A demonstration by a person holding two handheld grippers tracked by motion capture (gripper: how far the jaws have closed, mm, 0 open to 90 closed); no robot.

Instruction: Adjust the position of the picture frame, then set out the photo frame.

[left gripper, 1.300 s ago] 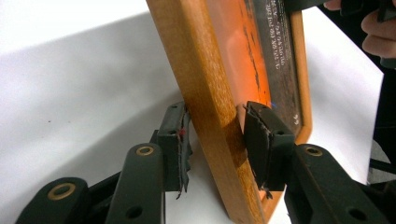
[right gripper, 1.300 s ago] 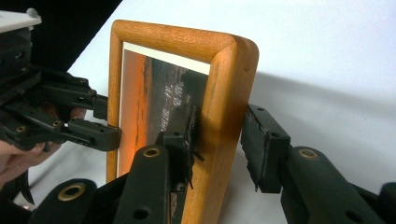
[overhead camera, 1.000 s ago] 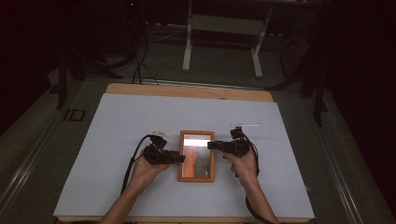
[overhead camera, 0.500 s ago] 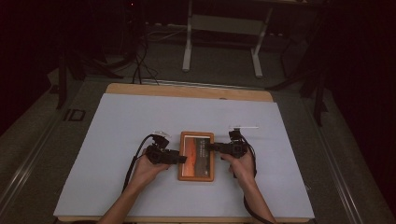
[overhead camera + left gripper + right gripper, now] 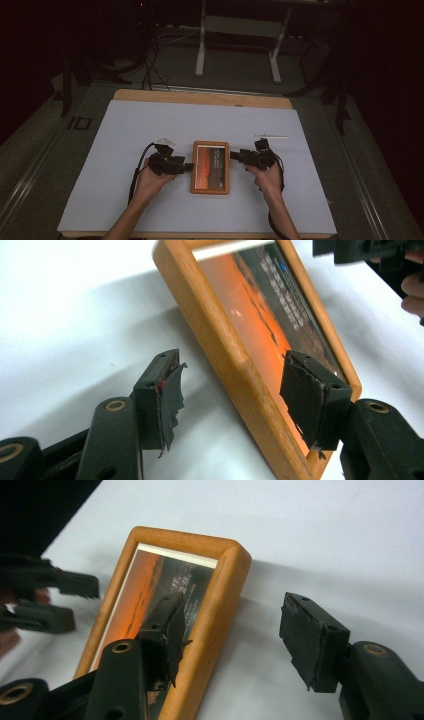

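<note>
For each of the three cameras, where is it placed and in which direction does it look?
High view: above the person's side, facing forward and down on the table; both forearms, left tool and right tool flank the picture frame.
Left gripper view: rides the left tool, looking along its open jaws astride the frame's edge.
Right gripper view: rides the right tool, jaws likewise open.
Shared: all show the frame.
</note>
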